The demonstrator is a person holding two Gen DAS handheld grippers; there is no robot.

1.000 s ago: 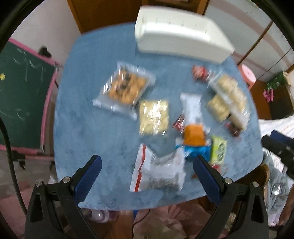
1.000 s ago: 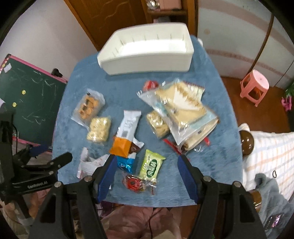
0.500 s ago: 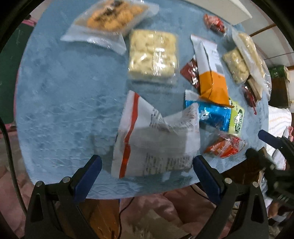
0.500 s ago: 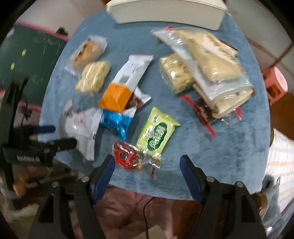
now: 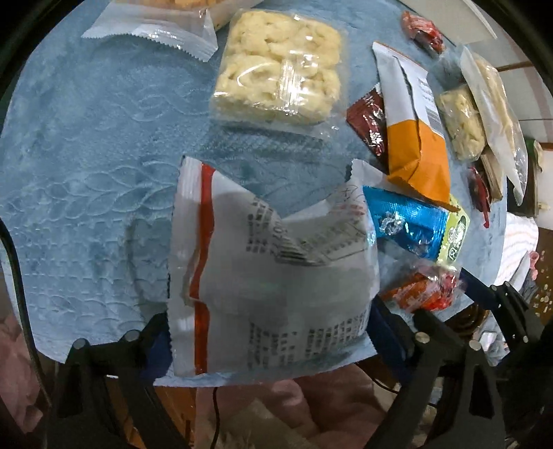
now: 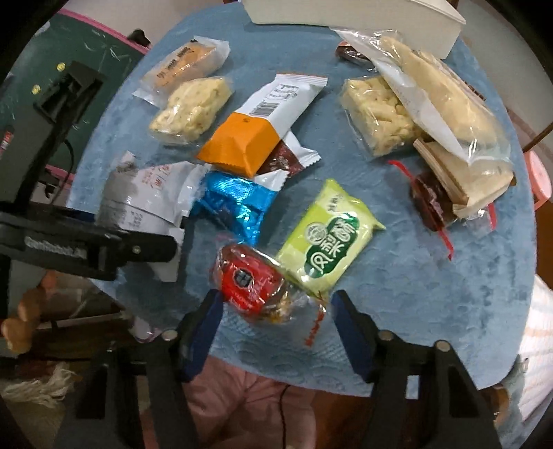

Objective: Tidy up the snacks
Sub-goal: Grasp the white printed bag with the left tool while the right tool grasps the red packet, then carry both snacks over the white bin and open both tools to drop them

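We are holding the left gripper (image 5: 269, 331) low in the left wrist view, its jaws on either side of the white packet with the red stripe (image 5: 269, 276). The jaws have just been closing, but we cannot tell if the pads are already pressing on the packet. This packet is lying on the blue tablecloth (image 5: 86, 172), in the lower middle of the frame. In the right wrist view we are keeping the right gripper (image 6: 273, 311) at the bottom centre. Its jaws have also just been closing and are standing apart around the red wrapped snack (image 6: 252, 279); the left pad seems to be just beside it. The green packet (image 6: 328, 238) is lying just right of this snack, touching it. The white bin (image 6: 363, 17) is sitting at the top edge.
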